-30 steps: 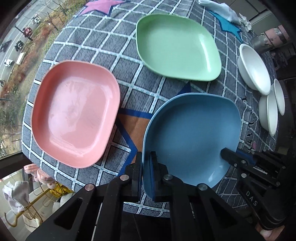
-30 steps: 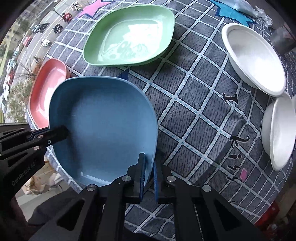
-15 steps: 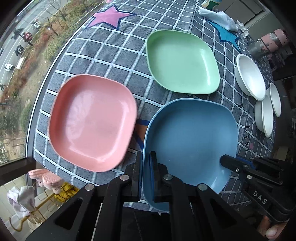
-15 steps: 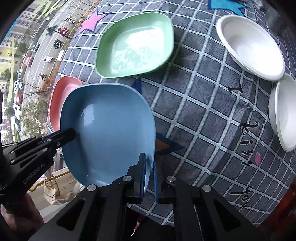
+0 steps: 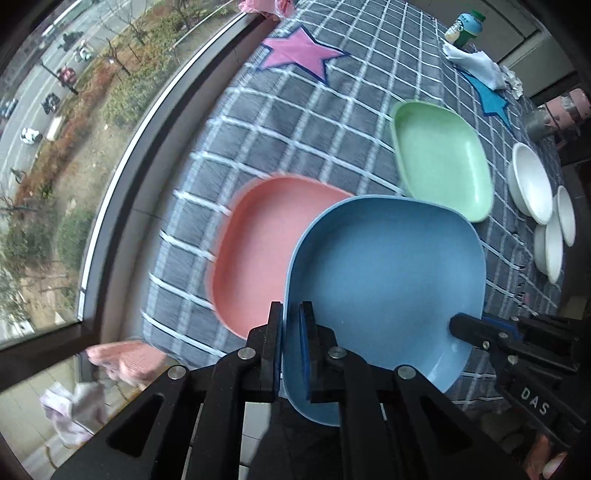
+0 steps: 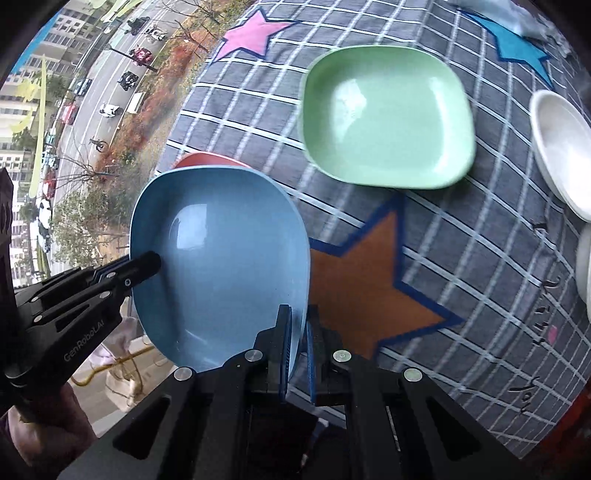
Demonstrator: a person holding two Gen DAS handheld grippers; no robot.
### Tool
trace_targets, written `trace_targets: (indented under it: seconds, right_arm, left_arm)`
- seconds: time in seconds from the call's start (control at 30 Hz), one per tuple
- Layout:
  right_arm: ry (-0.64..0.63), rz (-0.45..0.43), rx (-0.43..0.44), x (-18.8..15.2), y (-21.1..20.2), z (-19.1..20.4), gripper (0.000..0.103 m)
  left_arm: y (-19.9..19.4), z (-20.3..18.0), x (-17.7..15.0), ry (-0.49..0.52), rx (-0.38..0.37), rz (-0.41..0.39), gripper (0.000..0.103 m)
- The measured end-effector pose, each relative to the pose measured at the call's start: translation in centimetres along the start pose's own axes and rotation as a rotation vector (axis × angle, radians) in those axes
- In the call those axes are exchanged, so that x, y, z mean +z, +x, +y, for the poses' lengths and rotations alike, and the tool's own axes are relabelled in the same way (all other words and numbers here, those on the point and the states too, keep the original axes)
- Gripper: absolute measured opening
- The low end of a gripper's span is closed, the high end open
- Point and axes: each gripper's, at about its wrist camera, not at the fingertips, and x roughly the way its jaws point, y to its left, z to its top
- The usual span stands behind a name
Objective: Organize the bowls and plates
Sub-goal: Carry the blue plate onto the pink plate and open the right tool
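Observation:
Both grippers hold the blue plate (image 5: 388, 280) in the air above the table. My left gripper (image 5: 291, 314) is shut on its near-left rim. My right gripper (image 6: 298, 317) is shut on its right rim and also shows at the right of the left wrist view (image 5: 458, 326). The blue plate (image 6: 221, 258) partly overlaps the pink plate (image 5: 258, 243) lying below it; only a sliver of the pink plate (image 6: 207, 160) shows in the right wrist view. A green plate (image 5: 439, 177) (image 6: 388, 118) lies farther back. Three white bowls (image 5: 532, 184) sit at the right.
The table has a grey checked cloth (image 5: 295, 129) with star patches; an orange star (image 6: 369, 288) lies where the blue plate stood. A window edge (image 5: 122, 177) runs along the left. A crumpled cloth (image 5: 476, 66), a small bottle (image 5: 465, 29) and cups (image 5: 554, 114) stand at the back.
Both grippers have lifted the blue plate off the table and carried it left, so it now hangs partly over the pink plate. The orange star underneath is uncovered.

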Motion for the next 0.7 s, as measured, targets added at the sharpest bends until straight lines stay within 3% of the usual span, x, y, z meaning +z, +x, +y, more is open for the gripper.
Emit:
trace_targets:
  seconds: [0.3,0.6,0.67,0.7]
  right_arm:
    - [0.028,0.018,-0.001,2.1,1.8,4.2,0.009]
    - [0.029,-0.004,-0.05,2.6,2.8,4.8,0.01]
    - [0.035,0.009,-0.057,2.6,3.1,4.8,0.01]
    - [0.049,0.034,-0.037,2.5,3.3,4.6,0.016]
  left_arm:
    - [0.7,3.5,2.2,0.049,0.047,0.014,0.01]
    - [3.4,4.6,3.6,0.073,0.092,0.022,0.01]
    - [3.9,5.0,3.6,0.082,0.116,0.045,0.019]
    - [4.1,5.2,3.5,0.08,0.113,0.046,0.029]
